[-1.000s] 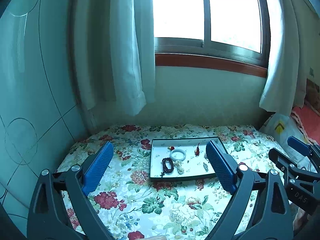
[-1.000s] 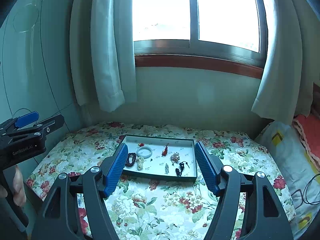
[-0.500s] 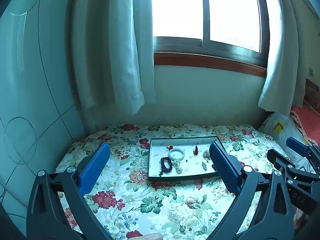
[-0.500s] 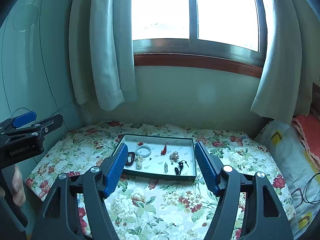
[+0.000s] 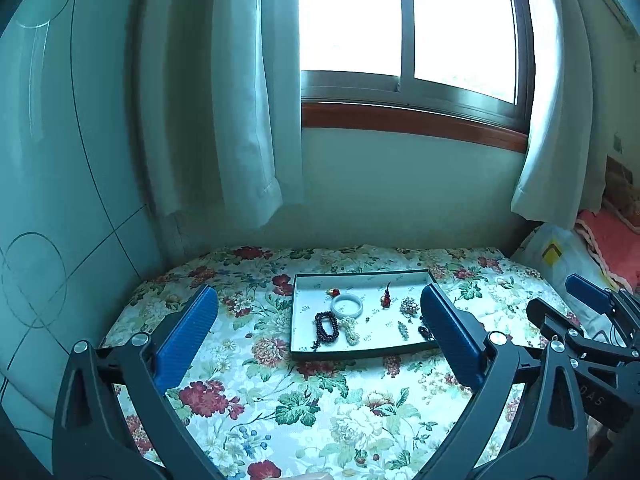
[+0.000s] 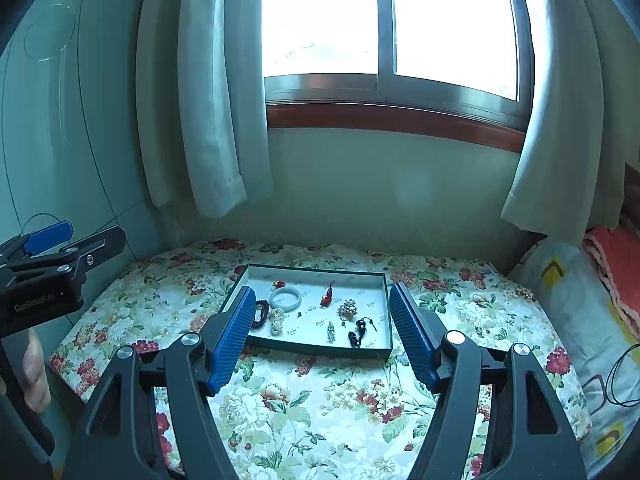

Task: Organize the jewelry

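Several pieces of jewelry lie in a shallow tray [image 6: 386, 312] on a flowered bedspread [image 6: 320, 400] below a window [image 6: 392, 24]; the tray's long axis runs left to right in both views, its far edge toward the wall. Inside it, a pale bangle [image 6: 285, 298] lies flat near the far left, with a dark bead bracelet [image 5: 327, 326] and a cream beaded piece [image 6: 277, 321] just in front of it; a red pendant [image 6: 328, 297] has its long axis pointing away toward the window; a round cluster brooch [image 6: 347, 309] sits to its right, a slim silver piece [image 6: 330, 332] lies lengthwise front to back, and a black corded piece [image 6: 358, 332] rests near the front right.

Both tongs hang above the bedspread, short of the tray; the left tongs [image 5: 318, 330] have just been spreading and stand very wide with nothing between them; the right tongs [image 6: 323, 330] are parted too, holding nothing. In the right wrist view the left tool's body reads "GenRobot.AI"; in the left wrist view the right tool shows letters like "DAS"; a person's fingers [image 6: 34, 376] grip the left handle.
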